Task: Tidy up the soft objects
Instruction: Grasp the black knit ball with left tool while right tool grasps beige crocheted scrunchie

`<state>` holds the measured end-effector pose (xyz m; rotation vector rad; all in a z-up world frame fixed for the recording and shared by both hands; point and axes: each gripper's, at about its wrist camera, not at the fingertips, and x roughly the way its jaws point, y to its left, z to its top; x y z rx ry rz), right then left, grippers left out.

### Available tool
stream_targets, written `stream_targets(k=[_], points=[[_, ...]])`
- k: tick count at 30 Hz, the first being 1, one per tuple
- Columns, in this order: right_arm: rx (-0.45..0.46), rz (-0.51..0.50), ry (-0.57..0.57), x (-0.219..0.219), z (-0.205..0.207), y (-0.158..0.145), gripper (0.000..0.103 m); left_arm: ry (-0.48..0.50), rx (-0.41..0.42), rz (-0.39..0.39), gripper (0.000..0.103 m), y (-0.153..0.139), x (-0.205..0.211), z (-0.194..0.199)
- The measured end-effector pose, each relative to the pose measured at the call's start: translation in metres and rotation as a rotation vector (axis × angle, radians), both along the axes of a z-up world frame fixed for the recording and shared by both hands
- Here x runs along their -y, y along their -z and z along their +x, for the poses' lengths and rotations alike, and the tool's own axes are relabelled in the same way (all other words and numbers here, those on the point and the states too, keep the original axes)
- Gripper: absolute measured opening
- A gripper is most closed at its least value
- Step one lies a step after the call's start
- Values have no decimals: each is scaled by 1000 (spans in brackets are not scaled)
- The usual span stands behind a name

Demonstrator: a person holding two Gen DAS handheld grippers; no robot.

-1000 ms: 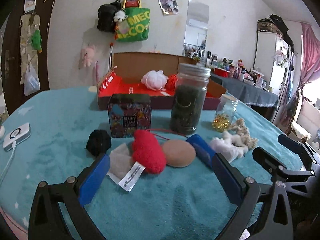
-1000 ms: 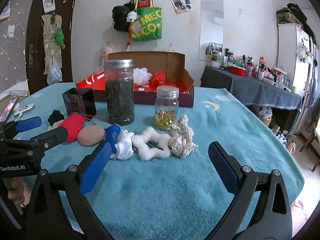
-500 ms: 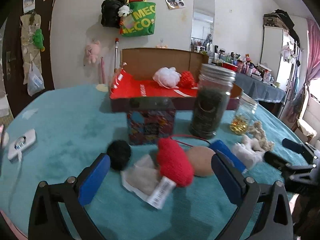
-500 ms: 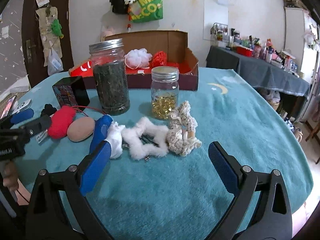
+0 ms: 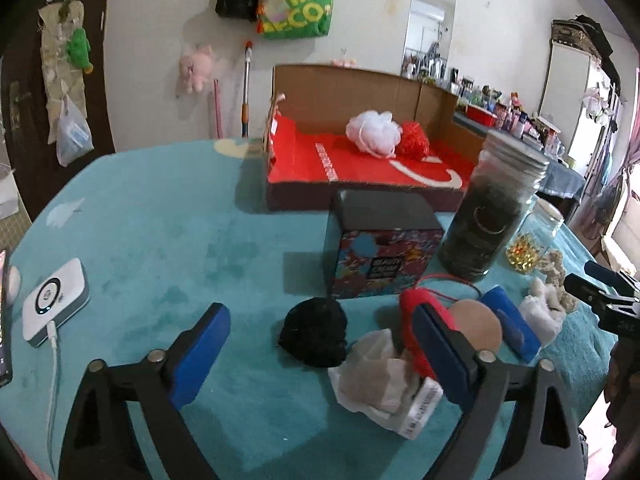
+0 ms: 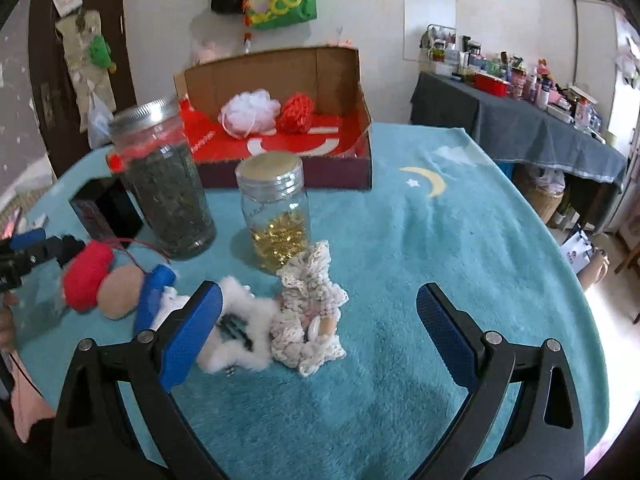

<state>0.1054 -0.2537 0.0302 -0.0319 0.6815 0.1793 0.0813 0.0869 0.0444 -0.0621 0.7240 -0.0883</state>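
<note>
My left gripper (image 5: 320, 356) is open, low over the teal cloth, with a black pom (image 5: 314, 330) between its jaws. A crumpled white cloth with a tag (image 5: 374, 376), a red plush (image 5: 416, 308), a tan puff (image 5: 478, 330) and a blue pad (image 5: 508, 326) lie to its right. My right gripper (image 6: 318, 334) is open over a cream crochet scrunchie (image 6: 310, 320) and a white fluffy scrunchie (image 6: 244, 332). The open cardboard box (image 5: 360, 168) at the back holds a white mesh pouf (image 5: 374, 132) and a red one (image 5: 414, 140).
A tall jar of dark leaves (image 5: 490, 208), a small jar of gold capsules (image 6: 276, 210) and a patterned black box (image 5: 382, 252) stand mid-table. A white device with a cable (image 5: 54, 296) lies at the left edge. A cluttered side table (image 6: 520, 120) is at the right.
My left gripper has swung left and forward, now framing the black pom instead of the red plush. My right gripper has moved forward and tilted down over the scrunchies.
</note>
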Motion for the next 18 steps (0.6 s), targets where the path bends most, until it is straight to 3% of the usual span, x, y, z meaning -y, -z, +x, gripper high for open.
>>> stream_targets(k=[3,4,5,6,8,9,12,18], points=[[-29,9,4,2,7,4,98,8,-54,14,60,10,-2,9],[-47,22,-3,3,9,5,93,16,-83,9,47,15,-3,12],[-60,30,-9,3,11,7,73,21,-109,-11,36,21,-5,15],[-89,39,-10,4,15,10,49,20,-121,-25,36,24,-7,16],[-154,92,-36,8,22,19,32,22,-102,-22,30,23,-8,14],[-171,141,-58,11,22,22,30,23,-99,-19,29,21,-8,13],[-138,156,-59,13,17,16,24,11,-65,-10,27,13,-8,8],[-43,167,-68,13,-1,-6,24,70,27,-8,27,-13,9,-10]])
